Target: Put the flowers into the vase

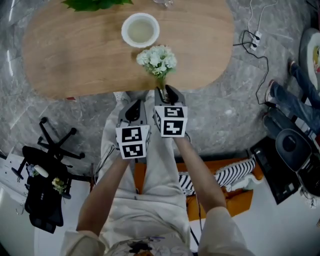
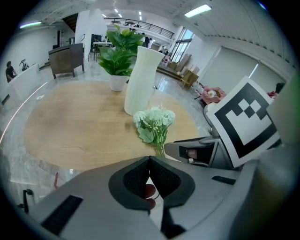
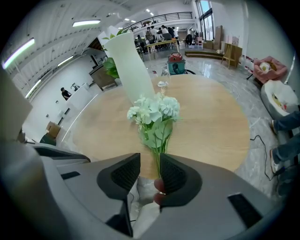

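Observation:
A bunch of white flowers point(image 1: 157, 59) with green stems lies at the near edge of the oval wooden table point(image 1: 75, 50), its stem ends toward me. Behind it stands the tall white vase point(image 1: 140, 30), upright and apart from it. My right gripper point(image 1: 166, 91) is at the stem ends. In the right gripper view its jaws stand apart around the stems, and the flowers point(image 3: 154, 112) rise ahead with the vase point(image 3: 129, 65) behind. The stems run along the right-hand pad, with a gap to the other. My left gripper point(image 1: 134, 106) hangs beside it, short of the table, jaws together and empty point(image 2: 150, 159).
A potted green plant point(image 1: 92, 4) stands at the table's far edge beyond the vase. A black office chair point(image 1: 55, 142) is on the floor to my left. Cables and a power strip point(image 1: 255, 40) lie at the right, near another person's legs point(image 1: 295, 100).

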`<state>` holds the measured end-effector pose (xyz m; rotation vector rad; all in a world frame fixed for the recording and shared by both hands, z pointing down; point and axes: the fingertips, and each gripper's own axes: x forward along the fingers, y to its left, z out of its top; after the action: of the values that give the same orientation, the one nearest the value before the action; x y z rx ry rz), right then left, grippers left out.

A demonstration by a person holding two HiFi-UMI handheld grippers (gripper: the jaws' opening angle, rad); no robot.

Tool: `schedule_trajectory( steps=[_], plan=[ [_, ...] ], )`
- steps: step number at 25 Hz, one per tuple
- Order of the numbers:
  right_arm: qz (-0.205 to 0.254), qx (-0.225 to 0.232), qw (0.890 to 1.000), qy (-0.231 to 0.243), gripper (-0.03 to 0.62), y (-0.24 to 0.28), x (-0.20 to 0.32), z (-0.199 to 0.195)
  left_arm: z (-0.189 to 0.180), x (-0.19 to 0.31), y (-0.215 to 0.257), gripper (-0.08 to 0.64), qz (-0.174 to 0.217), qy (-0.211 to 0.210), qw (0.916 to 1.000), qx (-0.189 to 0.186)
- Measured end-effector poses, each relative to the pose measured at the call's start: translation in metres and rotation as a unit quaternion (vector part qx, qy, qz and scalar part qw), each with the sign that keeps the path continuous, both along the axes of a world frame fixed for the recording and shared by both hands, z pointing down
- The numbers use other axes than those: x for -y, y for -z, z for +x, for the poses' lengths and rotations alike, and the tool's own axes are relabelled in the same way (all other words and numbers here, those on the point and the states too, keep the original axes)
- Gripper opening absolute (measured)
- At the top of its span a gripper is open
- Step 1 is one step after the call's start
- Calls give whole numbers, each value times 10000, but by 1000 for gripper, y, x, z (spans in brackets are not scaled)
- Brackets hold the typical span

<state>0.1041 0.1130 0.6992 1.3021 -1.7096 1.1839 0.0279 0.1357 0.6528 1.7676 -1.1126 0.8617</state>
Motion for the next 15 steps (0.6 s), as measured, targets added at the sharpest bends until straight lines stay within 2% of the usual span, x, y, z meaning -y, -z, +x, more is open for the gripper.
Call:
schedule_trajectory(
  steps=[11, 15],
  plan=[
    [-231, -239, 9994, -25, 114, -39, 9, 11, 2, 12, -24, 5, -100, -9, 9999, -70],
    [-250, -212, 9994, 121, 147, -47, 10, 7, 3, 12, -25, 5, -117, -14, 9999, -88]
  ],
)
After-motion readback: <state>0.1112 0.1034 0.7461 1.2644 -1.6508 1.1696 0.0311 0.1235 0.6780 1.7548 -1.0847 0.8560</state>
